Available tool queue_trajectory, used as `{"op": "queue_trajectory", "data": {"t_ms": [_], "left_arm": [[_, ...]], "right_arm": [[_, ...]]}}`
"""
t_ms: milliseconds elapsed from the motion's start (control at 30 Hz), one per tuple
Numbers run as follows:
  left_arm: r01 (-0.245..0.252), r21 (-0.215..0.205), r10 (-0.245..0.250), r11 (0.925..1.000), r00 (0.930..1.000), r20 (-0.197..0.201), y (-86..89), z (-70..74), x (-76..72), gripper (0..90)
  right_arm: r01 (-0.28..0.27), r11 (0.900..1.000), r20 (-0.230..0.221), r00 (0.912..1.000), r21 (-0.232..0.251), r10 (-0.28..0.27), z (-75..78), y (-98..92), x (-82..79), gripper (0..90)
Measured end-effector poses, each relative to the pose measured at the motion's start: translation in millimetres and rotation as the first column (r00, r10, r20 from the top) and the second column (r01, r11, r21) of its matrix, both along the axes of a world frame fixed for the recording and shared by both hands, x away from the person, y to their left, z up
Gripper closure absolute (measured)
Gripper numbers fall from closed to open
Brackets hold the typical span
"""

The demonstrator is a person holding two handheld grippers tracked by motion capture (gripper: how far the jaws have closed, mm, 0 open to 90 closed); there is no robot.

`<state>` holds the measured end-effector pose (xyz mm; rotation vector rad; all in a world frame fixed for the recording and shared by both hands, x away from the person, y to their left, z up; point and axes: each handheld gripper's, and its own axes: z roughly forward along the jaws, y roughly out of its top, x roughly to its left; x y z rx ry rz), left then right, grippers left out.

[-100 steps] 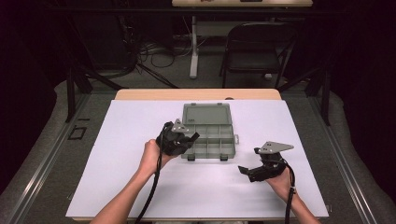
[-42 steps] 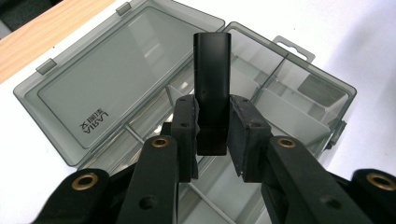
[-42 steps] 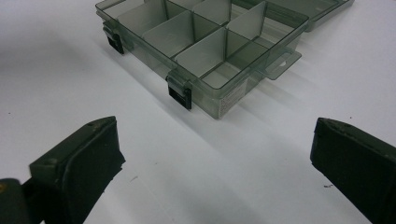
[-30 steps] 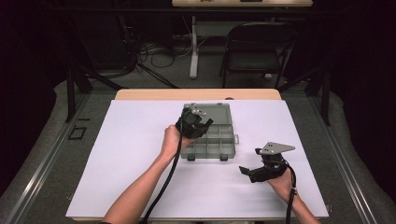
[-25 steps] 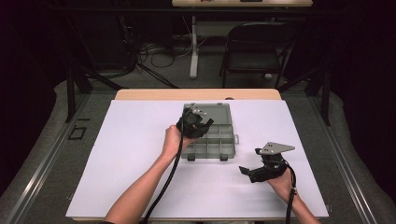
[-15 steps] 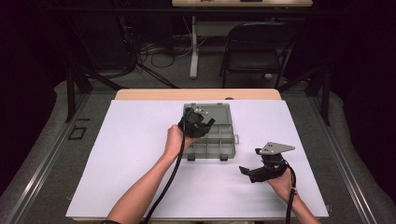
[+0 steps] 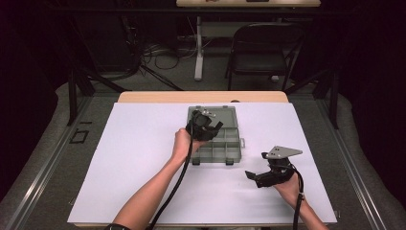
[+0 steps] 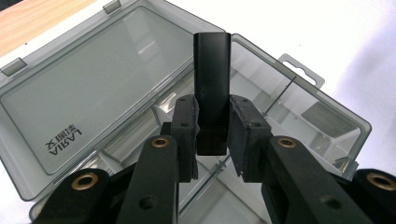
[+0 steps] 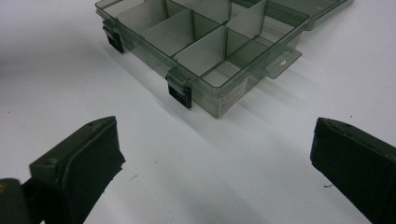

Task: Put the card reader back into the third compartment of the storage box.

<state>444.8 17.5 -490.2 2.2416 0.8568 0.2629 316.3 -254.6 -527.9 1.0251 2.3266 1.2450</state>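
Pads of left gripper (image 8: 212, 135) hide black block's (image 8: 212, 70) lower sides.

Smoky grey see-through box (image 7: 220, 136) with black latches; plain black block (image 8: 212, 88); black jaws with brass rivets; white table (image 7: 143, 143), wood edge at back

Black rectangular block (image 8: 212, 88): matte, oblong, held upright between the pads of the left gripper (image 8: 212, 133), above the box's compartments. Smoky clear plastic organiser box (image 7: 216, 143): open, lid laid flat on far side, dividers visible, two dark latches on near edge, at table centre.
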Motion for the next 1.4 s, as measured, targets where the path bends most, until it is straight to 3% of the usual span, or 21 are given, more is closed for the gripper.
{"op": "queue_trajectory", "data": {"t_ms": [633,1000,1233,1400], "left_arm": [[-0.011,-0.005,0.01,0.9999,0.9997,-0.023,-4.4,-7.7,4.3,72.7],[-0.044,-0.007,0.044,0.999,0.9982,-0.042,-9.6,-16.5,6.5,72.0],[-0.038,-0.015,0.038,0.9992,0.9983,-0.045,-5.7,-13.8,4.9,42.1],[-0.032,-0.001,0.032,0.9995,0.9993,-0.019,3.4,-8.6,-1.0,28.4]], "right_arm": [[0.0,1.0,-0.001,1.0,0.004,0.0,-0.8,0.4,0.1,1.1],[0.0,1.0,-0.001,1.0,0.004,0.0,-0.7,0.0,-0.1,1.1],[0.0,1.0,-0.003,1.0,0.004,0.0,-0.4,-1.1,-0.4,1.1],[-0.001,1.0,-0.003,1.0,0.006,0.001,-0.5,-1.2,-0.2,1.1]]}}
